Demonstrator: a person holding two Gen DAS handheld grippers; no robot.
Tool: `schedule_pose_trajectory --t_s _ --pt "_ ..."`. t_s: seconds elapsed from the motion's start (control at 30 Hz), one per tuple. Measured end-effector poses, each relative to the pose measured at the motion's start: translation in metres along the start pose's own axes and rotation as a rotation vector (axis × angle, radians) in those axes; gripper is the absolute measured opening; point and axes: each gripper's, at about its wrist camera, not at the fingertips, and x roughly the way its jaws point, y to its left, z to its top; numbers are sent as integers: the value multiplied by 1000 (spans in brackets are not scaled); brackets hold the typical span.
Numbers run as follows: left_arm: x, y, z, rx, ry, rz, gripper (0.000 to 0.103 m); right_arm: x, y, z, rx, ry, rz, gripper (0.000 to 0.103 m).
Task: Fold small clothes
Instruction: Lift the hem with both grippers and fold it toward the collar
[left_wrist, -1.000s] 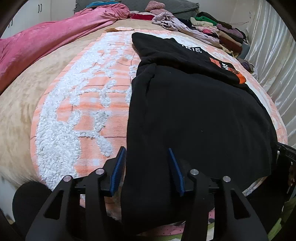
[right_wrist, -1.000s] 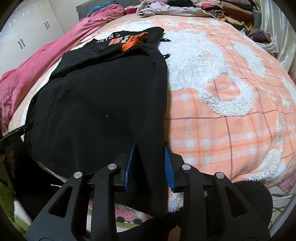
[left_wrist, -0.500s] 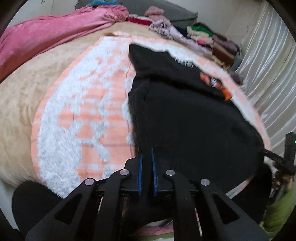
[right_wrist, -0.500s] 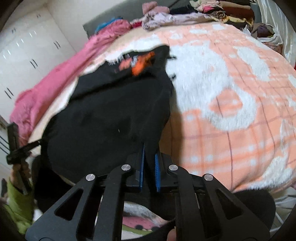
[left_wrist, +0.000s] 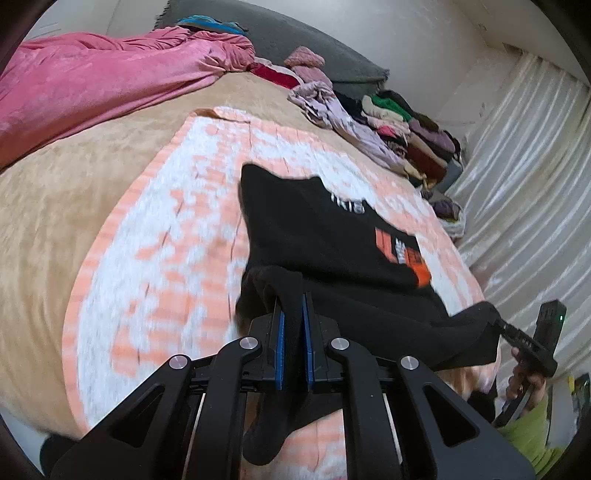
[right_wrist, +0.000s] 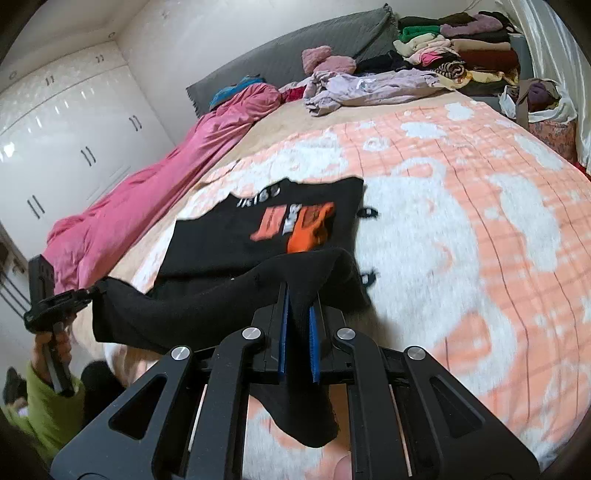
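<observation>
Left gripper (left_wrist: 292, 325) and right gripper (right_wrist: 298, 314) each pinch the shirt (left_wrist: 332, 240) hem tight, lifted, print lying ahead of them

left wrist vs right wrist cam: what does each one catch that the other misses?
Left wrist only: the pleated pale curtain.

Right wrist only: the glossy white wardrobe doors and a stuffed white bag past the bed.

Both: each gripper, left and right, shut on the black printed T-shirt; the orange-and-white plaid blanket; the crumpled pink quilt; the stacked folded clothes.
</observation>
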Motion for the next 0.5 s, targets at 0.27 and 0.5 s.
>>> schedule_pose_trajectory --t_s 0.27,0.5 --pt "37 3 47 -49 -30 18 8 34 -2 36 -9 -10 -51 5" --pt "72 6 78 -70 -29 39 8 72 -12 65 4 4 -75 5"
